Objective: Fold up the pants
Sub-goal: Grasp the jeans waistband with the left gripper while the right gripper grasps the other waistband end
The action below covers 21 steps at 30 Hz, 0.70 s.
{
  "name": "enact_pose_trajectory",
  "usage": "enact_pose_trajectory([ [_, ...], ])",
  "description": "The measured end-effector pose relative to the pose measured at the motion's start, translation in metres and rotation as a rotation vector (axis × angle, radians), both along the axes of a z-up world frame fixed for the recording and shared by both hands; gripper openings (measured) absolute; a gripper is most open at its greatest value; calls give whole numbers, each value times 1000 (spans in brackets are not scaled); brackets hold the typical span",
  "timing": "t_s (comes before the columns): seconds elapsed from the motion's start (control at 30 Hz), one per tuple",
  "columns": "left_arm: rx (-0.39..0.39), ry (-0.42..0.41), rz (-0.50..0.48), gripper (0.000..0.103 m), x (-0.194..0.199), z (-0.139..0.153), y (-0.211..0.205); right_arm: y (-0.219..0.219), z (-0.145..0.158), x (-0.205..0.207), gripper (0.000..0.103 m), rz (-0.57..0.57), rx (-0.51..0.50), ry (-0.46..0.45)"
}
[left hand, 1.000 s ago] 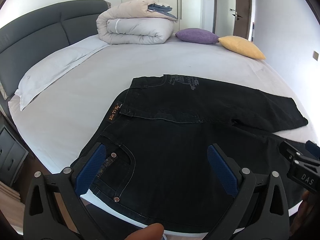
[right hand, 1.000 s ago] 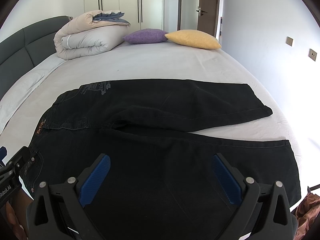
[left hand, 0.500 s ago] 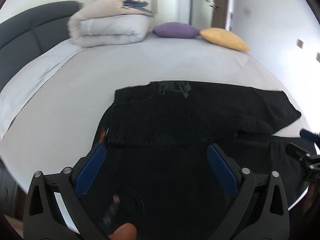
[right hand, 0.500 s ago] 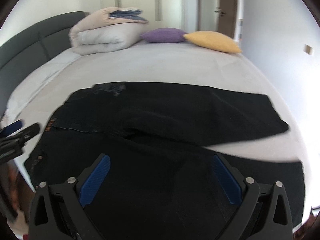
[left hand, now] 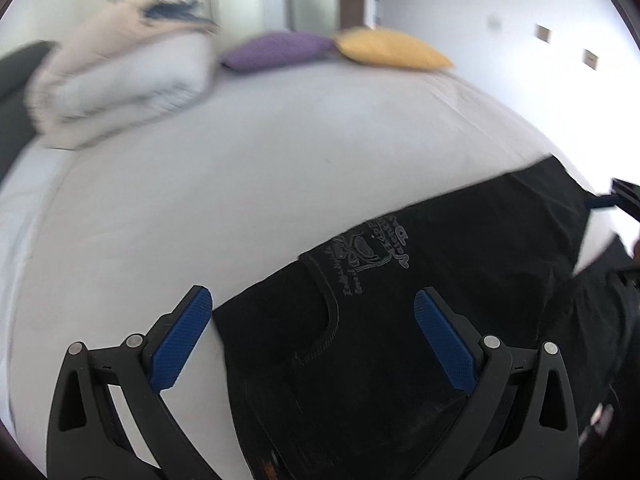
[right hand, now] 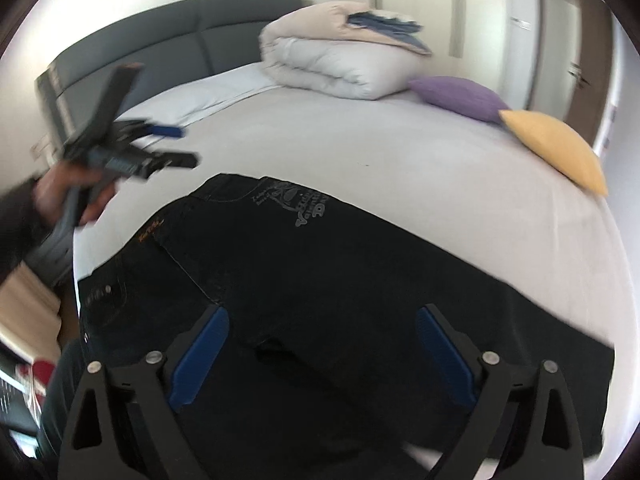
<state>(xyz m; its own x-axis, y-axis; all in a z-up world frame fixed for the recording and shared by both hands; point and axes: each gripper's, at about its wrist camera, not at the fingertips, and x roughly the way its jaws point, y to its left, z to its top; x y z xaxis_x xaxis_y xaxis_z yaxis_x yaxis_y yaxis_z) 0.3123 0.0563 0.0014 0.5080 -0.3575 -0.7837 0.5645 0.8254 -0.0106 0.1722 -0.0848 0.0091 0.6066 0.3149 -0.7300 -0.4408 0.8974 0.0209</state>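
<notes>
Both my grippers swung since before; black pants (right hand: 320, 280) lie on the bed (right hand: 400, 152). Left gripper (left hand: 312, 332) fingers gape empty; right gripper (right hand: 320, 344) fingers, just closing slightly, empty. Yellow pillow (right hand: 556, 148) at two o'clock.

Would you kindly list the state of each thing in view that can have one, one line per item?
Black pants: spread flat on the bed, unfolded, not gripped.
Left gripper: open, nothing between the pads, above the waist end.
Right gripper: open, jaws just closing slightly, nothing pinched.
Duvet: folded into a bundle near the headboard.
Purple cushion: lying on the bed.
Yellow cushion: lying at the bed's edge.
</notes>
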Motion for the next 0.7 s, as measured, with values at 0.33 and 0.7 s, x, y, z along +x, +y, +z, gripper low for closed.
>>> enact_pose_trajectory([
  [0.33, 19, 276, -230, 89, 94, -75, -3, -11, -26, 58, 79, 131, -61, 75],
  [0.7, 28, 364, -262, 55, 121, -111, 0, -4, -38, 94, 73, 165, -68, 95],
])
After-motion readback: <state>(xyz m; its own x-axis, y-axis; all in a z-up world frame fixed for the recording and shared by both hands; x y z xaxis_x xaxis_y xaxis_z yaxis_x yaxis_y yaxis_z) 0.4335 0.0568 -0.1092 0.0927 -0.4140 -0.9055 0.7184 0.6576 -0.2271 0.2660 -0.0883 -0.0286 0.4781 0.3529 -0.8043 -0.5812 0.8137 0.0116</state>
